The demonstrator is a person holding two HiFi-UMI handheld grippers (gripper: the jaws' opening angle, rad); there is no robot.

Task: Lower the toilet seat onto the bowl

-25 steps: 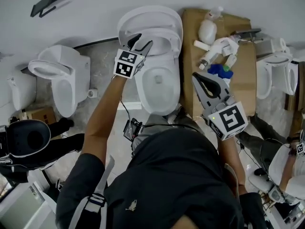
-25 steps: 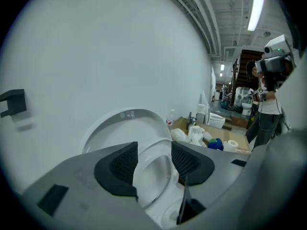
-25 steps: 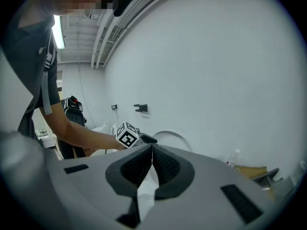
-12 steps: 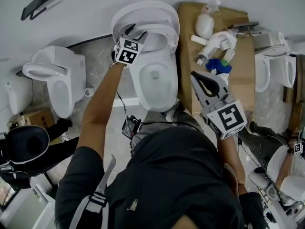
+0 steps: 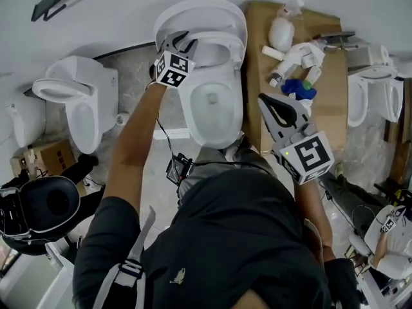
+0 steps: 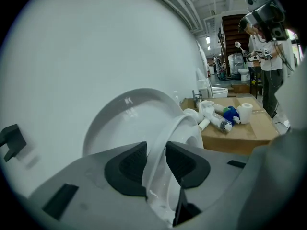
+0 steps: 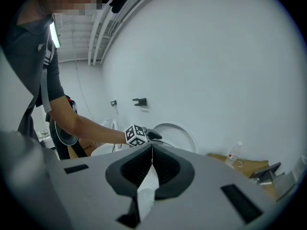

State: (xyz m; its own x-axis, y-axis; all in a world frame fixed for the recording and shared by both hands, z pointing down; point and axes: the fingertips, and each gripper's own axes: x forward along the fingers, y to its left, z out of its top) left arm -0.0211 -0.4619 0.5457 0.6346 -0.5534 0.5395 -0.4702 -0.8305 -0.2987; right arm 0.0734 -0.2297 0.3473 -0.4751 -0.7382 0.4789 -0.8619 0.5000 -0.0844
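Left gripper [image 6: 156, 152]: jaws closing onto the rim of the raised white plastic toilet seat [image 6: 187, 133].
Right gripper [image 7: 151, 150]: jaws together, empty, near the white ceramic bowl [image 5: 212, 118].

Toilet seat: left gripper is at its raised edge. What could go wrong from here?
1. The left gripper has its jaws closing on just the thin, glossy edge of the raised toilet seat; it could slip free and slam onto the bowl.
2. The lid stands right behind the seat, so it may get dragged down too.
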